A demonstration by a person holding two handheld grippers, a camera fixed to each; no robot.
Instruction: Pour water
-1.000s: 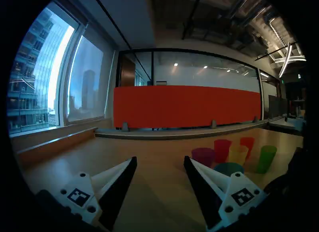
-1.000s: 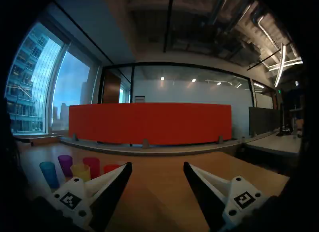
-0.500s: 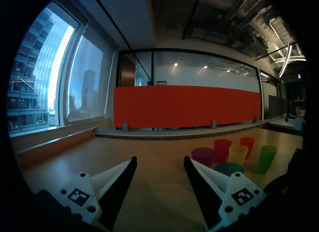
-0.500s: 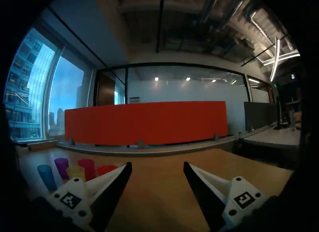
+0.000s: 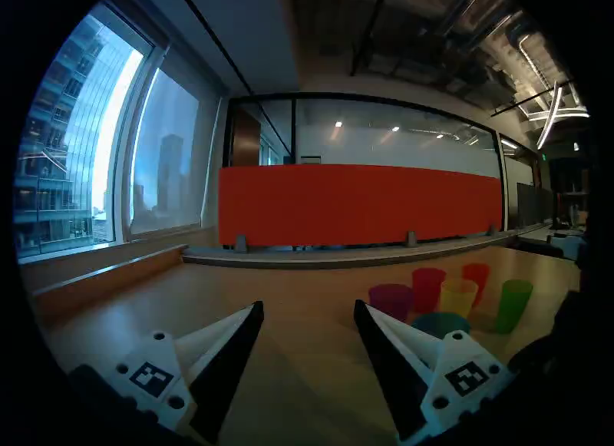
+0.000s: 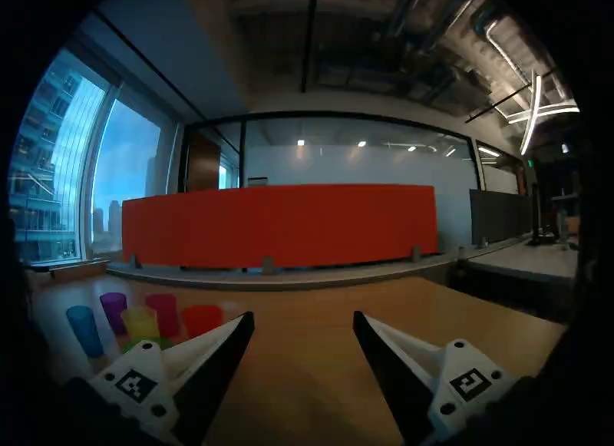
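While the left gripper (image 5: 308, 306) and the right gripper (image 6: 302, 317) hang over the wooden table (image 5: 307, 289), six coloured cups stand clustered on it.

Both grippers have their fingers spread wide with nothing between them. In the left gripper view the cups sit at 4 o'clock: one purple cup (image 5: 391, 298), one red cup (image 5: 427, 287), one yellow cup (image 5: 458, 296), one orange cup (image 5: 476, 277), one green cup (image 5: 513, 304) and, nearest, one teal cup (image 5: 440, 324), partly behind a finger. Whether any holds water cannot be told. In the right gripper view the cluster lies at 8 o'clock, the green one nearly hidden behind a finger. Bare tabletop runs toward 12 o'clock, ending at its far edge beneath one orange partition (image 5: 353, 204).
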